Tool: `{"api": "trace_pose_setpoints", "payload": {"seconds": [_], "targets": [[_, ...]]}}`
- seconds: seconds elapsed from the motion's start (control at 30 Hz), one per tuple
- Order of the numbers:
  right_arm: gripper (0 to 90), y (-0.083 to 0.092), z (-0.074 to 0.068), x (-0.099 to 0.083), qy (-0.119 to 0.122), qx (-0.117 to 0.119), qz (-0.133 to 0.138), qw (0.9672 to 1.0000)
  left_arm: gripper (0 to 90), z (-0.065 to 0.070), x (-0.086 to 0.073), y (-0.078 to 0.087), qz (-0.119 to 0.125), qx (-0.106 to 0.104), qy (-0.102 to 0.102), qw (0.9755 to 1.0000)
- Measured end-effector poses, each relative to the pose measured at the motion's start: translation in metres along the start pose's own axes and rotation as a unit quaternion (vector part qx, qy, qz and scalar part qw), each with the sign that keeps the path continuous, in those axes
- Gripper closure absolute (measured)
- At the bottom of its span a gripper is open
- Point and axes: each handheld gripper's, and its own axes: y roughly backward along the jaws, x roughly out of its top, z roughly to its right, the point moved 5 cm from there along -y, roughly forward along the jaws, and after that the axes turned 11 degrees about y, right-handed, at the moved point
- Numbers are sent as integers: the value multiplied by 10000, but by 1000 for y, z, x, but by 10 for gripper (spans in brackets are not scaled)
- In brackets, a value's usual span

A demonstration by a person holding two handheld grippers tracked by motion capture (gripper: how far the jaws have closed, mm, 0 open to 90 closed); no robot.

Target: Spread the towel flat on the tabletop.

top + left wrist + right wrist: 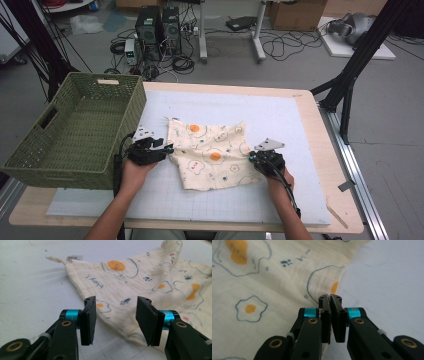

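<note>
A cream cloth (212, 155) printed with fried eggs and small blue marks lies rumpled on the white mat, with a label at its far left corner. My left gripper (168, 148) rests at the cloth's left edge. In the left gripper view the left gripper (116, 302) stands open, and the cloth (140, 280) lies flat beneath and beyond the jaws, untouched. My right gripper (253, 157) sits at the cloth's right edge. In the right gripper view the right gripper (330, 296) has its jaws pressed together right on the hem of the cloth (274, 280).
A green woven basket (75, 125) stands on the table's left side, close to my left hand. The white gridded mat (280, 115) covers most of the wooden table (345, 200). Cables, computers and black stand legs are on the floor beyond.
</note>
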Motion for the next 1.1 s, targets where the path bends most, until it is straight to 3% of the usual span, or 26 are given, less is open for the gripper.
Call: {"api": "trace_pose_setpoints", "payload": {"seconds": [0.1, 0.13, 0.17, 0.2, 0.27, 0.3, 0.47, 0.53, 0.67, 0.7, 0.77, 0.83, 0.97, 1.03, 1.07, 1.1], "targets": [[872, 5, 18, -11, -239, -398, -206, 9987, 511, 1, -1, -1, -29, -16, 9, 10000], [872, 5, 18, -11, -239, -398, -206, 9987, 511, 2, -1, -1, -51, -29, 22, 10000], [870, 8, 29, -21, -486, -607, -353, 9963, 513, 2, -1, -1, -67, -62, -3, 10000], [864, 9, 34, -26, -611, -650, -381, 9953, 515, 4, -2, -1, -87, -84, -8, 9999], [849, 11, 37, -30, -729, -616, -365, 9948, 526, 8, -5, -2, -76, -229, 0, 9997], [786, 14, 38, -32, -806, -578, -259, 9947, 535, 14, -10, -4, -232, -348, -80, 9991], [677, 20, 38, -30, -818, -464, 3, 9956, 540, 27, -20, -11, -428, -599, -188, 9971], [620, 26, 36, -25, -860, -335, 269, 9954, 539, 36, -24, -14, -555, -719, -311, 9954], [576, 29, 32, -23, -819, -218, 355, 9958, 536, 55, -28, -21, -670, -894, -511, 9924], [535, 30, 30, -23, -770, -164, 335, 9963, 525, 63, -30, -25, -733, -938, -662, 9907], [521, 30, 29, -24, -775, -141, 310, 9964, 524, 67, -30, -28, -744, -960, -724, 9899], [495, 28, 29, -25, -800, -110, 268, 9964, 523, 75, -32, -32, -824, -1013, -868, 9876], [492, 26, 28, -25, -795, -53, 231, 9966, 511, 91, -40, -41, -981, -1017, -1292, 9815], [492, 26, 27, -26, -805, -42, 233, 9965, 523, 96, -41, -42, -911, -895, -1522, 9801], [492, 26, 27, -26, -779, -42, 243, 9967, 545, 96, -41, -43, -897, -883, -1571, 9795], [492, 25, 25, -26, -784, 2, 228, 9967, 686, 96, -41, -42, -875, -882, -1613, 9791]]}}
